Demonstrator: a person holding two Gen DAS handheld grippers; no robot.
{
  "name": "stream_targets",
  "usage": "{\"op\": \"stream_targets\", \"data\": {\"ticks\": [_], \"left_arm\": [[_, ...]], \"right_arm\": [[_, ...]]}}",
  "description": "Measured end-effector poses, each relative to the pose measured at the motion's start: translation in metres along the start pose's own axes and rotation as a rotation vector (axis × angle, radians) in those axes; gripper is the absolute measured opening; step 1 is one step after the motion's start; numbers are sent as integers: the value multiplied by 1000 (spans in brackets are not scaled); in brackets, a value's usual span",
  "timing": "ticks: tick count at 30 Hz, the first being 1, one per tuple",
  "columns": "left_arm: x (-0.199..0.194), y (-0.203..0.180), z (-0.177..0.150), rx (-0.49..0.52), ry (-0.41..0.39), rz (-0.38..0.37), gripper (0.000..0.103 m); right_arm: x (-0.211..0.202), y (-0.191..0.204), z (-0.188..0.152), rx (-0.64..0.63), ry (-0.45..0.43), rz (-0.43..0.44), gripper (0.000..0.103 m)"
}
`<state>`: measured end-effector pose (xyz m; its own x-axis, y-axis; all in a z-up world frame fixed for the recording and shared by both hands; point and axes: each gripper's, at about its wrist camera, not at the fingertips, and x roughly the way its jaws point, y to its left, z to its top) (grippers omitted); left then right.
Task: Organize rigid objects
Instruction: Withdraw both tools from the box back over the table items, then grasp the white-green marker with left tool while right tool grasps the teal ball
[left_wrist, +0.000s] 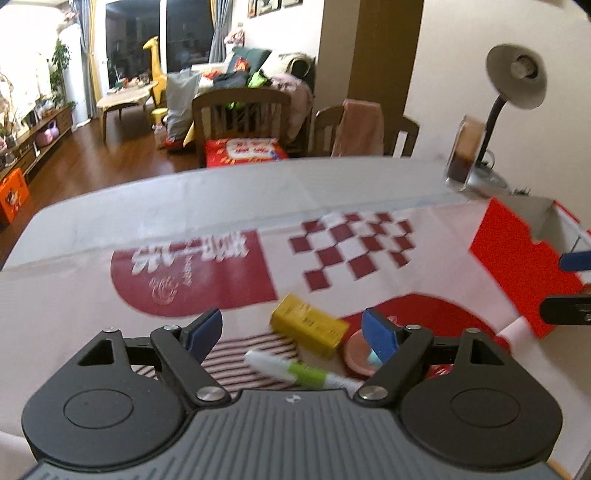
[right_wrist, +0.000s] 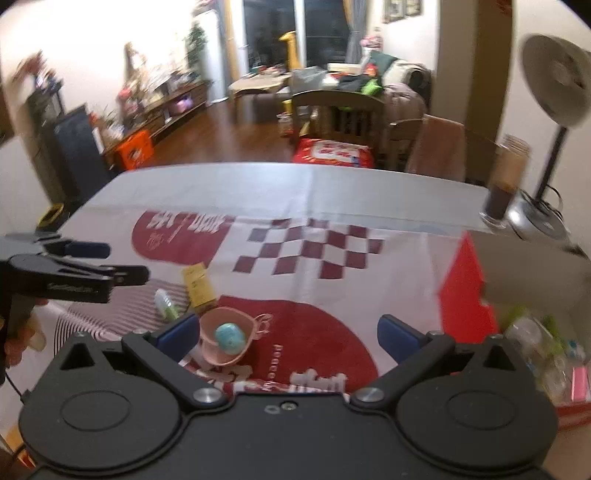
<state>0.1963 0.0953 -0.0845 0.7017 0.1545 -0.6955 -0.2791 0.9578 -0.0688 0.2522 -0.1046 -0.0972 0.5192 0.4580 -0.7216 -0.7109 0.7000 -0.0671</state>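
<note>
Where it lies tilted, the yellow box (left_wrist: 309, 324) is oblong; edges blurred.

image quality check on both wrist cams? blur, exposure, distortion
Left wrist: motion blur smears the yellow box and tube; its own gripper stays sharp. Right wrist: lamp and jar streaked, wall upper left blown out. Both: fisheye bends the table edge.
</note>
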Motion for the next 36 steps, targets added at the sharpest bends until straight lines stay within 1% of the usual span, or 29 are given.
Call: {"op": "stream_targets", "data": {"ticks": [7,12,14,17,19,21,23,26,29,32,35,36], "left_arm": [[29,11,-22,-8,61,11,83],[45,12,-31,-47,105,6,83],[50,11,-33,-64,117,11,83],[58,8,-33,-89,133,30,83],[62,6,-34,-110,140,42,83],[66,3,-37,-126,152,68,83],[71,0,-40,-138,165,92,83],[72,-2,-41,-164,155,111,83],[74,-6,-40,-165,155,129,83],[77,-7,-40,-197,165,125,83],[81,-5,-41,-245,179,121,83],[81,-5,-42,-254,177,124,81]], "right_arm": [[34,31,0,-89,55,27,97],[56,43,-4,-168,103,38,85],[64,48,-5,-201,117,37,78],[75,52,-6,-227,131,44,73],[80,54,-6,-245,140,51,69],[86,56,-7,-265,149,62,61],[92,58,-7,-287,158,72,59],[98,60,-6,-314,164,91,54],[105,62,-6,-342,173,103,48],[112,65,-7,-368,185,121,38],[118,67,-7,-396,195,135,34],[119,68,-7,-403,198,140,33]]}}
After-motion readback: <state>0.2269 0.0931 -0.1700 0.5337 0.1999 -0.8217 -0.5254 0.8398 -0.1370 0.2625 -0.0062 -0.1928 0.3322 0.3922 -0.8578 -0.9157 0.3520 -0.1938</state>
